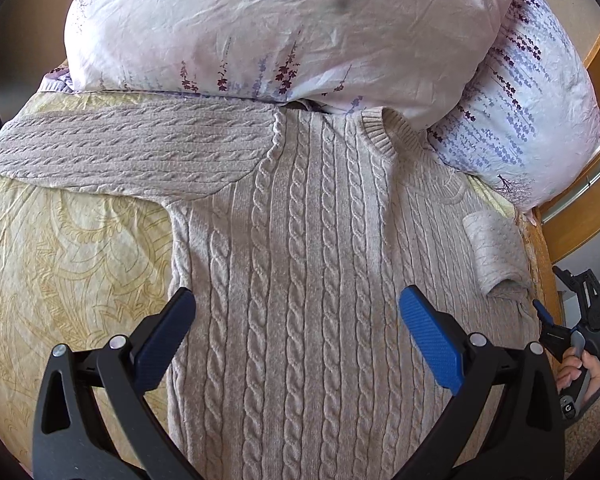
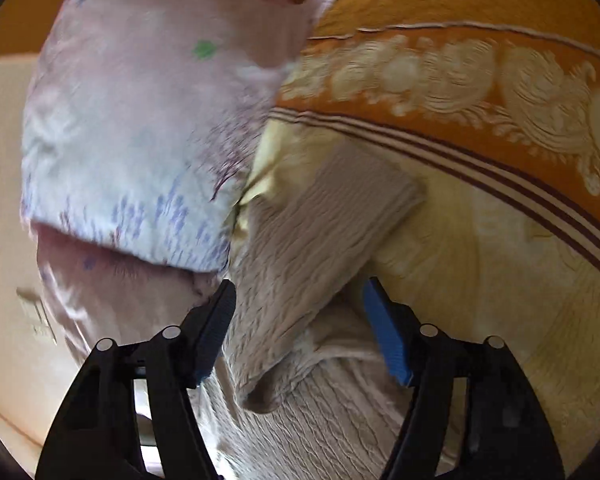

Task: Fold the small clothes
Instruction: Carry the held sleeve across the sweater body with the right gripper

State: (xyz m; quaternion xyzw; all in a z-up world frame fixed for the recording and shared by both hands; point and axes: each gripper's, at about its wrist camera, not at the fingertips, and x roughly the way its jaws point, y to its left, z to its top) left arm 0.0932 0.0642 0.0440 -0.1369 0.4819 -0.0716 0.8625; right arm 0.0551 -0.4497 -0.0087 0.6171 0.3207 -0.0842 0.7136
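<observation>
While the cable-knit sweater [image 1: 300, 240] is lying flat on the bed [image 1: 72, 248], collar up against the flowered pillows [image 1: 260, 28], I am hovering my left tool [image 1: 296, 328] above its body with the fingers spread wide and gripping nothing. One sleeve [image 1: 132, 148] is stretching straight out to the side across the bedspread; the other sleeve [image 1: 492, 256] is lying bunched near the bed's edge, its cuff turned back.

My right tool [image 2: 298, 328] is working at that bunched sleeve: the cloth is rising between its spread fingers, but the picture is blurred, so I cannot tell for certain whether the pads [image 2: 384, 332] are touching the knit.

I am judging this to be the opening step, sleeves first, with no fold of the body made yet. Next I am needing the right tool to pinch the cuff and carry it across the chest, laying it flat, while the left tool is pressing or steadying the body so the loose knit is not dragging along with it.
</observation>
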